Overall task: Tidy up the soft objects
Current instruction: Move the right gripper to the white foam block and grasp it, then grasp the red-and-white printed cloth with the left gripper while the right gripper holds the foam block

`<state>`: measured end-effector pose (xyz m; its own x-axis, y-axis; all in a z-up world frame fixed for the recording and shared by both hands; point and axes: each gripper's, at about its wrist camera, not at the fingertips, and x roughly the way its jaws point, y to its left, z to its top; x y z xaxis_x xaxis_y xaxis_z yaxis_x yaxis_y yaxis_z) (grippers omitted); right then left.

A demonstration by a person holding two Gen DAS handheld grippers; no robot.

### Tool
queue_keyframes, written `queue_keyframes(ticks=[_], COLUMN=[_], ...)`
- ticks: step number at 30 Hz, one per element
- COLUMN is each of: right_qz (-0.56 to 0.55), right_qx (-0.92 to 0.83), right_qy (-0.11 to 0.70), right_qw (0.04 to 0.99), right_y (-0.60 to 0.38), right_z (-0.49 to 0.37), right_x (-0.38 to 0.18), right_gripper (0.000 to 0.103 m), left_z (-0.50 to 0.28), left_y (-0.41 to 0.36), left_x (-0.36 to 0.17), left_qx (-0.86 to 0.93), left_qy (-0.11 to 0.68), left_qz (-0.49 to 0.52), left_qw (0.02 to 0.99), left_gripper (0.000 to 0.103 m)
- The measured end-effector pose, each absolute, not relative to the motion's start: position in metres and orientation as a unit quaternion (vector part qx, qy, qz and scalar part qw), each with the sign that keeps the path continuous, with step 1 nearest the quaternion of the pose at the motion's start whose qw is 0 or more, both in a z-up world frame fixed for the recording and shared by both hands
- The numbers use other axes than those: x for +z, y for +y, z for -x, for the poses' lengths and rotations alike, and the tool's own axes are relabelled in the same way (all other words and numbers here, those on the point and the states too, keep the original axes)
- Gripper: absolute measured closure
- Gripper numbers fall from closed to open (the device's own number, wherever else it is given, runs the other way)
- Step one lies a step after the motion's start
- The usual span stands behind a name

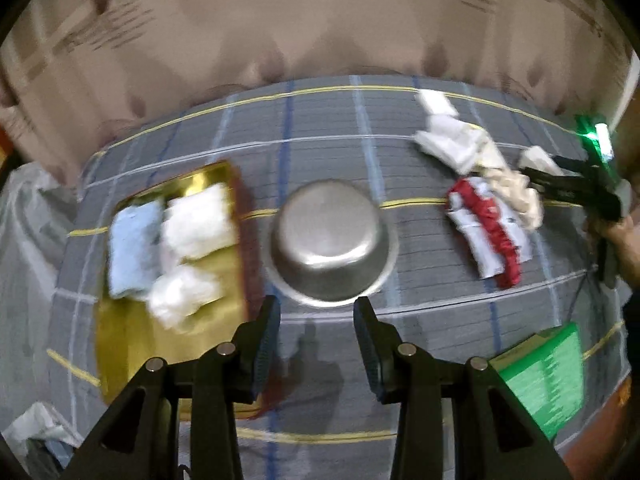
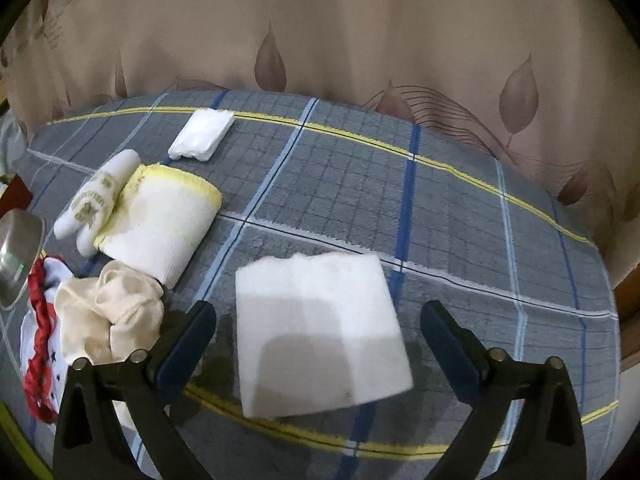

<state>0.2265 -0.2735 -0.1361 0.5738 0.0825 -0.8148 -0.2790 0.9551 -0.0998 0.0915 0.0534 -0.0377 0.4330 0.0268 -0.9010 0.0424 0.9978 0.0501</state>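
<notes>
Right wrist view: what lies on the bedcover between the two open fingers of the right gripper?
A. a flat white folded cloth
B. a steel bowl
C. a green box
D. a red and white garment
A: the white folded cloth lies flat on the checked bedcover, between the spread fingers of the right gripper, and neither finger touches it.

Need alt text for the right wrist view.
Open right tongs hover over a flat white folded cloth on a grey plaid tablecloth. To the left lie a yellow-edged white rolled towel, a crumpled cream cloth and a red-frilled white garment.
</notes>
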Motion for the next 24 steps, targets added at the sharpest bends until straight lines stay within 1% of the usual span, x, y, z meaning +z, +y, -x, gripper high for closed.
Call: queue_keyframes(ticks=[1,2,9,12,20,24], right_qz=[0.106,0.104,0.063,0.048,0.01,0.011], right_qx=[0.101,0.099,0.087,0.083,0.055,0.056], right_qy=[0.45,0.453,0.442,0.44,0.404,0.4], right_qw=[0.881,0.88,0.891,0.893,0.913,0.915], right_y=[-0.273,-0.273,-0.281,-0.287,-0.305,-0.303], right_z=[-0.226,-0.226,-0.201,-0.178,-0.115,-0.093], right_x=[-0.137,-0.138,-0.129,-0.126,-0.1,-0.098], right_gripper=[0.027,0.034,0.036,0.037,0.037,0.037], left_z=[-0.095,-0.097,-0.107,-0.115,-0.129,-0.14], left_y=[0.047,0.041,0.008,-0.003,-0.032,-0.049], left_x=[-0.039,-0.039,-0.042,-0.048,-0.051,-0.054], left_qx=[-0.015,-0.025,-0.055,-0.072,-0.104,-0.135], left_qy=[0.537,0.539,0.541,0.55,0.559,0.569], left_qz=[-0.03,-0.029,-0.038,-0.02,0.015,0.042], left_qw=[0.843,0.842,0.838,0.832,0.822,0.81], left_gripper=[0.064,0.064,0.064,0.064,0.064,0.064])
